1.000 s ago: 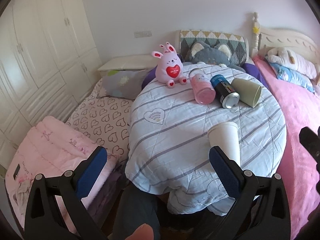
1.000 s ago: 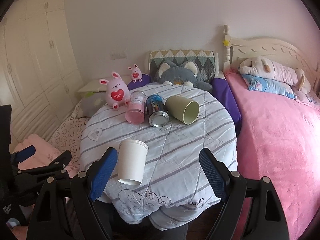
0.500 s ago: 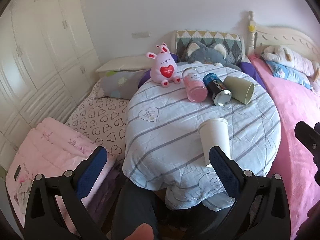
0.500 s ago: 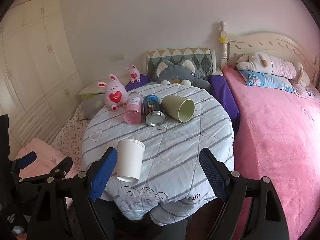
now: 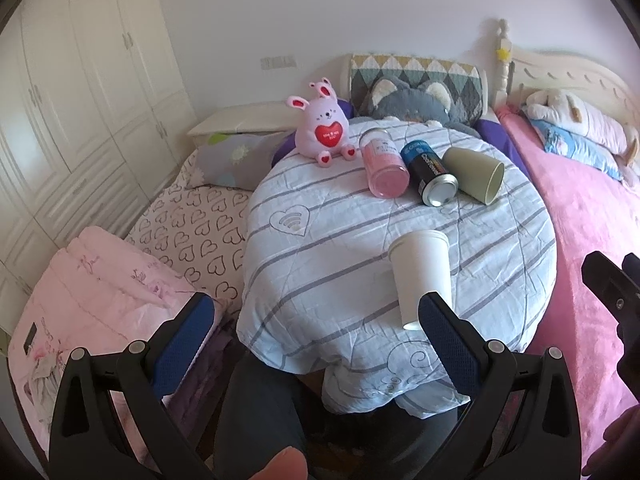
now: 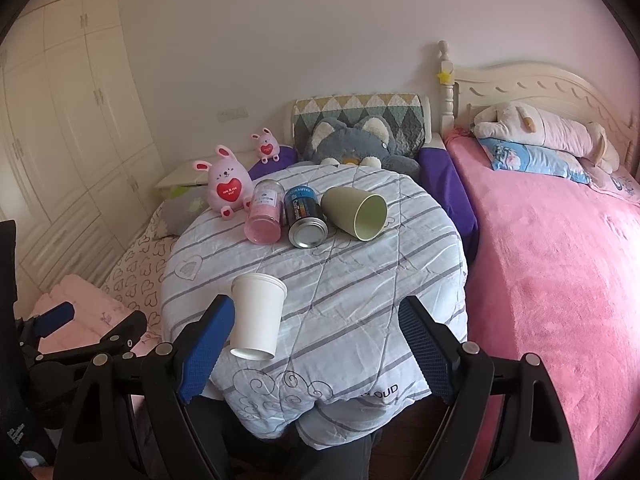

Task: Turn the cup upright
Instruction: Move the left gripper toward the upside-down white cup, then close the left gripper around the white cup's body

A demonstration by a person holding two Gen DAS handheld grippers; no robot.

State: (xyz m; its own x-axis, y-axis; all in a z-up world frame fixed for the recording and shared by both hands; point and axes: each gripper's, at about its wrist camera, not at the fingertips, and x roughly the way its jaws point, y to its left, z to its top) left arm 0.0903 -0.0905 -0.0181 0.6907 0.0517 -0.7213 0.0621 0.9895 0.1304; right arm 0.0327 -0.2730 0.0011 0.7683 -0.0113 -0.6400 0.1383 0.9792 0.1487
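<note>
Your right claw (image 6: 316,344), jaws wide and empty, is nearer: the cup (image 6: 257,316) lies ahead-left by its left finger, long axis running away from you.

On the worktop (image 6: 360,280) there are two cups: one white paper cup (image 6: 258,322) and one green cup (image 6: 356,212). There is also one pink jar (image 6: 265,212) and one dark can (image 6: 304,216), so four containers in total. Pink rabbit toys are two, one big (image 6: 224,184) and one small (image 6: 266,146), and each of the two tools (image 5: 316,344) (image 6: 316,356) has two blue pads.
</note>
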